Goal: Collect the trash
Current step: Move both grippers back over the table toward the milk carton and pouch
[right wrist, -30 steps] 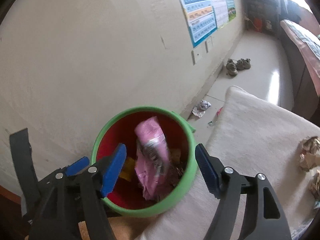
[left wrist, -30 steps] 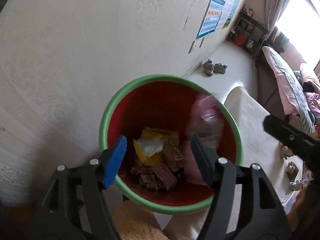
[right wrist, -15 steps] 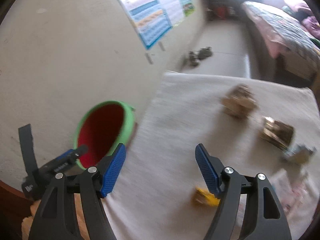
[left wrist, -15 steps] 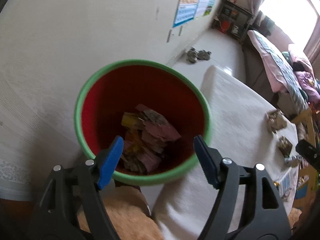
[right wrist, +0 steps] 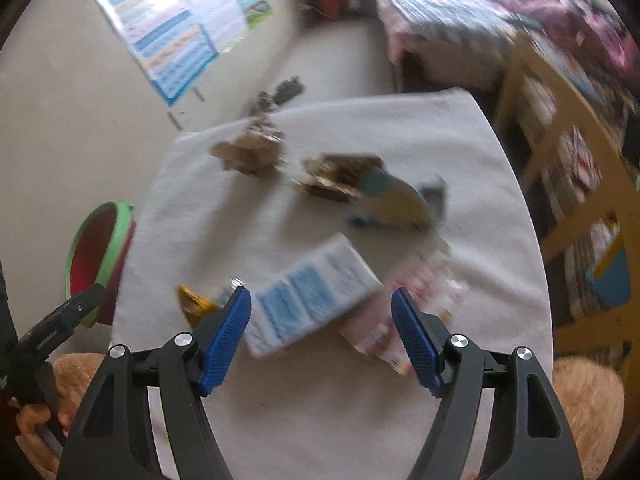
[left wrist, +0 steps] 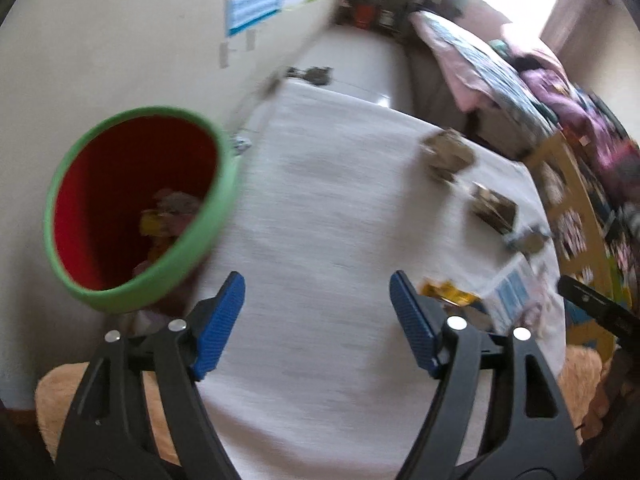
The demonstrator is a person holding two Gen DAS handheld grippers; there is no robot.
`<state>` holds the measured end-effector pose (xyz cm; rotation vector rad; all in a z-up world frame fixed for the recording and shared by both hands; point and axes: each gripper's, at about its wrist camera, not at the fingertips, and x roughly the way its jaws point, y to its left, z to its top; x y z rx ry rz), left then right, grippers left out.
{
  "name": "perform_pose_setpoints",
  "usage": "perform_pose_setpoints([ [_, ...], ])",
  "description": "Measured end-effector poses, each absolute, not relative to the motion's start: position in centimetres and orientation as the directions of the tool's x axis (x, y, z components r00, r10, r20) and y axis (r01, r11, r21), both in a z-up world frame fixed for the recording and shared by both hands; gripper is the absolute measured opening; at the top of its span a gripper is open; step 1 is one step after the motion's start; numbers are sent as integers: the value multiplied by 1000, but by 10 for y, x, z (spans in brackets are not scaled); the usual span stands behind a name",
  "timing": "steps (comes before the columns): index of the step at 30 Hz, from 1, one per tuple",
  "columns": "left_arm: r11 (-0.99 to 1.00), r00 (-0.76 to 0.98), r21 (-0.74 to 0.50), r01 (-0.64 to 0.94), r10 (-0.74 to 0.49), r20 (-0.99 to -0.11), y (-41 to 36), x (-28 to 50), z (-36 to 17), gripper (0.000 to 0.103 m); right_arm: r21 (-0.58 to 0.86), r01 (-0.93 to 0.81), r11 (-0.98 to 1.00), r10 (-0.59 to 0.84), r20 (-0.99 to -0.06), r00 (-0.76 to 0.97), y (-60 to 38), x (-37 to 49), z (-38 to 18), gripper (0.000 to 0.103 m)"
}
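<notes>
A green bin with a red inside (left wrist: 136, 208) stands at the left edge of a white-covered table (left wrist: 320, 208) and holds pink and yellow wrappers. My left gripper (left wrist: 318, 322) is open and empty over the table, right of the bin. My right gripper (right wrist: 320, 330) is open and empty above a white and blue carton (right wrist: 312, 300). Around it lie a yellow wrapper (right wrist: 192, 302), a pink wrapper (right wrist: 384, 336), a blue and tan packet (right wrist: 392, 200) and two crumpled brown papers (right wrist: 250, 154) (right wrist: 336, 174). The bin shows in the right wrist view (right wrist: 100, 256) at the left.
A beige wall with a blue poster (right wrist: 172, 44) runs along the left. A yellow shelf unit (right wrist: 576, 184) stands right of the table. A bed (left wrist: 480, 64) and shoes on the floor (left wrist: 312, 74) lie beyond it. A tan fuzzy cushion (left wrist: 52, 396) sits at the near edge.
A pink wrapper fell into the bin a second ago. Both grippers have since swung right, away from the bin and over the table; the right one now faces the scattered trash.
</notes>
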<state>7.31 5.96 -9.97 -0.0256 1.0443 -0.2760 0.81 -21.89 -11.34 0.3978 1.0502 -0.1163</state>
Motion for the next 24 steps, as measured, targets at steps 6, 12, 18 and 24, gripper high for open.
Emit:
perform_pose_setpoints([
  [6, 925, 450, -116, 362, -283, -847, 3, 51, -97, 78, 283, 364, 887, 86, -877, 472, -249, -14, -132, 70],
  [12, 870, 411, -64, 489, -294, -863, -43, 33, -103, 82, 325, 425, 845, 91, -870, 484, -274, -24, -139, 70],
  [18, 871, 408, -22, 491, -252, -877, -54, 35, -113, 83, 339, 438, 833, 87, -861, 501, -283, -31, -136, 70],
  [24, 924, 371, -55, 379, -207, -905, -30, 48, -129, 83, 337, 434, 836, 77, -854, 515, -284, -33, -133, 70],
])
